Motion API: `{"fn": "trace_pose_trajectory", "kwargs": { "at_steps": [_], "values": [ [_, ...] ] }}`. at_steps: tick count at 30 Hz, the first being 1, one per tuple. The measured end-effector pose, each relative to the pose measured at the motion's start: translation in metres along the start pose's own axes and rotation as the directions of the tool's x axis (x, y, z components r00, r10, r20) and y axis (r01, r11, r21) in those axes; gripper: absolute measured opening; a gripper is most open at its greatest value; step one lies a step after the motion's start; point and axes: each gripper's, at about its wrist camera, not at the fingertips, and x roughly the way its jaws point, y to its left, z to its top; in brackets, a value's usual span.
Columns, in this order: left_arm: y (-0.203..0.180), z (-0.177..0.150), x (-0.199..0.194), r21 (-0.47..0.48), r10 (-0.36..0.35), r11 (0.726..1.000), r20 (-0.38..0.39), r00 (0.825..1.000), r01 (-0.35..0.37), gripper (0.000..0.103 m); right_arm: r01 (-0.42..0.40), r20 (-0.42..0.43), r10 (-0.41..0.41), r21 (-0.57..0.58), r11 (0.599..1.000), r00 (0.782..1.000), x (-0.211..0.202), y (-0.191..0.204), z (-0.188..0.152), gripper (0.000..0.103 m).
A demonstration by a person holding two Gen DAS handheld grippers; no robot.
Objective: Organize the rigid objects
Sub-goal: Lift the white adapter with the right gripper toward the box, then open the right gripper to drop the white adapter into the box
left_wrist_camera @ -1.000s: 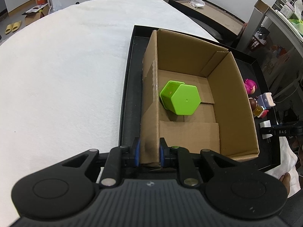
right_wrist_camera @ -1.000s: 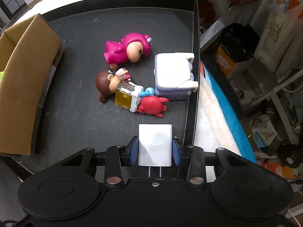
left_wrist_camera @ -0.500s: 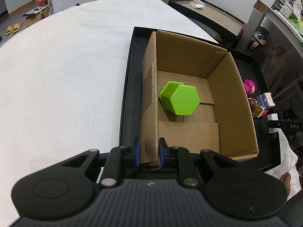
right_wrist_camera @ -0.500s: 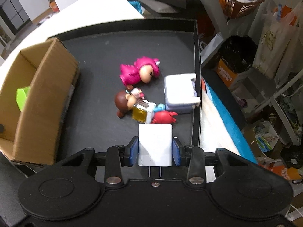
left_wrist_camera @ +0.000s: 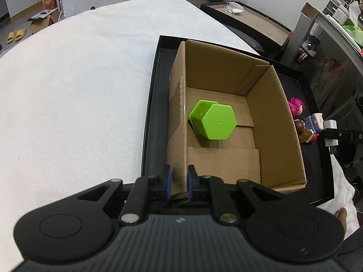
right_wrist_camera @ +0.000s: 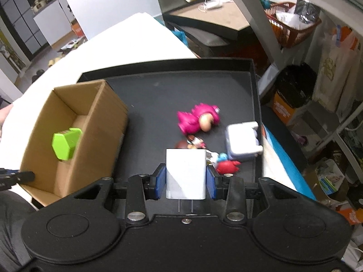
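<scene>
My left tool (left_wrist_camera: 179, 181) is pinched tight on the near wall of the open brown cardboard box (left_wrist_camera: 274, 122), which stands in the shallow black tray (left_wrist_camera: 149, 122) on the white-covered table (left_wrist_camera: 74, 104); its jaws have just been closing on that wall. A bright green hexagonal plastic cup (left_wrist_camera: 213, 122) lies tipped on its side on the box floor. My right tool (right_wrist_camera: 186, 180) grips a white rectangular plug-in charger (right_wrist_camera: 186, 173), prongs toward the camera, above the tray. Beyond it lie a pink dinosaur-suit figurine (right_wrist_camera: 197, 121), a pale lavender block toy (right_wrist_camera: 242, 142), a brown-haired doll (right_wrist_camera: 188, 144) and a small red crab (right_wrist_camera: 228, 166), crowded near the tray's right rim.
</scene>
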Motion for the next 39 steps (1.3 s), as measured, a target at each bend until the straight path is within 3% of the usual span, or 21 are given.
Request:
{"fn": "trace_pose_trajectory", "kwargs": {
  "at_steps": [39],
  "values": [
    [0.007, -0.002, 0.0, -0.008, -0.043, 0.999, 0.015, 0.999, 0.043, 0.013, -0.043, 0.094, 0.053, -0.104, 0.994, 0.994, 0.002, 0.102, 0.042, 0.036]
  ]
}}
